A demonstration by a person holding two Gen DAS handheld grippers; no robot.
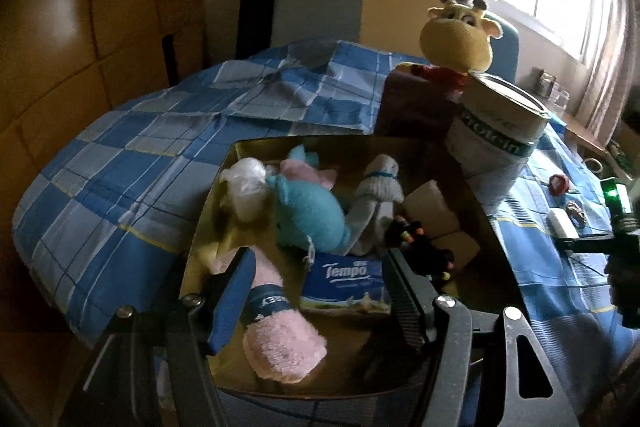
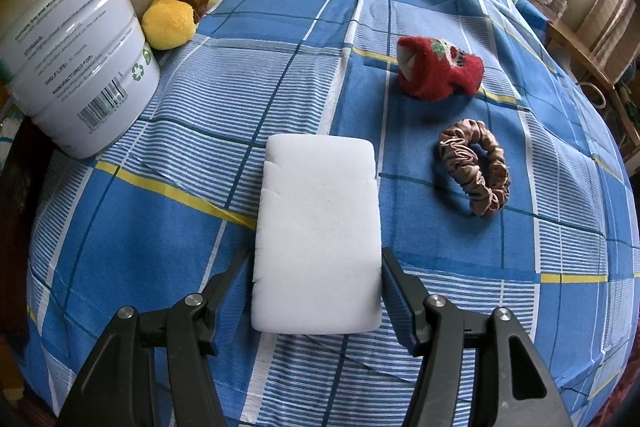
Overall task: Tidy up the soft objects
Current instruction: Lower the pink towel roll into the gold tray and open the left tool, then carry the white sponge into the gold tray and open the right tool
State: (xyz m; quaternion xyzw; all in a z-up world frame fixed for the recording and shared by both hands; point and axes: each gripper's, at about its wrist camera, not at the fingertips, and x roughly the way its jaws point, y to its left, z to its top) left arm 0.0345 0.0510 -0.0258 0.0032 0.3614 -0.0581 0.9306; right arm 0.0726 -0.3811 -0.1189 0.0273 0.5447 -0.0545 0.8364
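Left gripper (image 1: 320, 291) hangs over the open box (image 1: 208, 195) w/ its fingers (image 1: 234, 295) apart. The pink rolled sock (image 1: 276, 331) lies between them, against the left finger's pad but clear of the right one, so nothing is clamped — looks like it's been let go into the box. Its long axis runs from the box's near edge up toward the left finger, blunt end nearest the camera, navy band partway along.

The box already holds the teal plush (image 1: 312, 219), a white bundle (image 1: 248, 187), a grey-white sock (image 1: 376, 199) and a Tempo tissue pack (image 1: 344, 283) — the collecting spot, I'd judge.

Right gripper (image 2: 318, 291) sits low over the bed (image 2: 160, 247) w/ a finger either side of the white sponge (image 2: 318, 227). Pads are at its sides; can't tell if they're pressing. Sponge lies flat, long axis straight away from the gripper, lined up for a sideways pinch. Red sock (image 2: 438, 71) and scrunchie (image 2: 476, 167) lie beyond it to the right, not yet collected.
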